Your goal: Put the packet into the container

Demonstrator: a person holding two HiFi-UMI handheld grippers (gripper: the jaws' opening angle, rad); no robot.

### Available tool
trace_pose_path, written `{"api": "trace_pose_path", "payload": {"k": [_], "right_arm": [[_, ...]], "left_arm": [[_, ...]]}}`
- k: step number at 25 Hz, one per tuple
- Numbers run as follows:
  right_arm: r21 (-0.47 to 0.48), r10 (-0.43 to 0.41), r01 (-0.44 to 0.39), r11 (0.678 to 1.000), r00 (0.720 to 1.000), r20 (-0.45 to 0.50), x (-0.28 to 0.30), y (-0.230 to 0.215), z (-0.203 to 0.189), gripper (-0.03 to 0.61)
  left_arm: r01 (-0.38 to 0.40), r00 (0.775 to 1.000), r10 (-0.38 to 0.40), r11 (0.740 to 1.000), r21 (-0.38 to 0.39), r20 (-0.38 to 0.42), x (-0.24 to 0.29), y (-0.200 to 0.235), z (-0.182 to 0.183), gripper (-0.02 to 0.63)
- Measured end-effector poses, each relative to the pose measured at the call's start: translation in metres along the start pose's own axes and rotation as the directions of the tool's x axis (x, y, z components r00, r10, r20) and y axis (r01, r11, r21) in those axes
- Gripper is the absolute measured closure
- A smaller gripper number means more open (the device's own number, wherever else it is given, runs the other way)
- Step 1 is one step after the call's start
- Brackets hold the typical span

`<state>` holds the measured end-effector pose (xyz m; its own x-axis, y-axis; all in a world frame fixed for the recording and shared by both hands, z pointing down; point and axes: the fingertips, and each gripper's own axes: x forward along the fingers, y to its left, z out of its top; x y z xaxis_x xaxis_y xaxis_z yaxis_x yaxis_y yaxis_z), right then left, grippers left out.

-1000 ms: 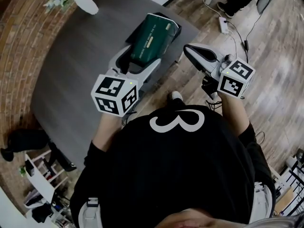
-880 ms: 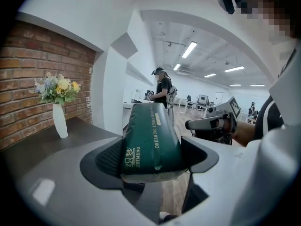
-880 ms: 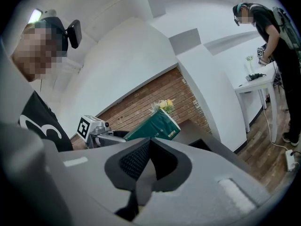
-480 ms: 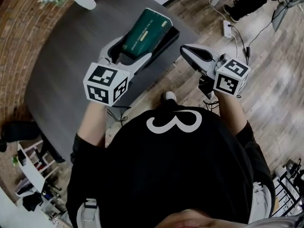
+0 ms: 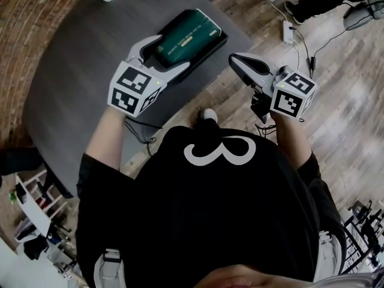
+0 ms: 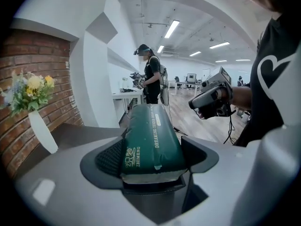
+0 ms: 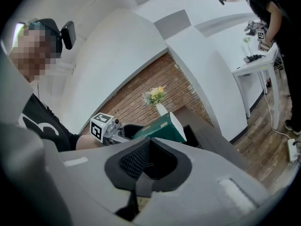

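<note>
While our left gripper's (image 6: 155, 158) jaws clamp the packet's (image 6: 151, 140) near end over the container (image 5: 221, 41) and the right gripper's (image 7: 148, 161) jaws sit closed on nothing, we judge it soft, light, crushable.

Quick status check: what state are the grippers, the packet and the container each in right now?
left gripper: shut on the green packet.
right gripper: shut, empty.
green packet: gripped, tilted over the container, not yet lying flat inside.
container: open-topped, on the grey table.

Dim overhead light — fisheye-warped edges
</note>
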<state>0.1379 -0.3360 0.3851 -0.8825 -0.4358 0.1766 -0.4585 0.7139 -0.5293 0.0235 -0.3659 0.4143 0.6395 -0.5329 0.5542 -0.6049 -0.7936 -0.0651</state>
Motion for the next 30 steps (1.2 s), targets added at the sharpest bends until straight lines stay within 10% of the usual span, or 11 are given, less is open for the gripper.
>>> {"api": "trace_pose_path", "payload": {"k": [16, 30], "right_arm": [[0.004, -0.004, 0.004, 1.000, 1.000, -0.026, 0.003, -0.015, 0.003, 0.577], [0.018, 0.000, 0.001, 1.000, 1.000, -0.031, 0.005, -0.023, 0.005, 0.577]], "left_arm": [[0.002, 0.992, -0.005, 1.000, -0.024, -0.122, 0.049, 0.008, -0.047, 0.203], [0.005, 0.999, -0.007, 0.998, -0.058, -0.050, 0.046, 0.004, -0.038, 0.140]]}}
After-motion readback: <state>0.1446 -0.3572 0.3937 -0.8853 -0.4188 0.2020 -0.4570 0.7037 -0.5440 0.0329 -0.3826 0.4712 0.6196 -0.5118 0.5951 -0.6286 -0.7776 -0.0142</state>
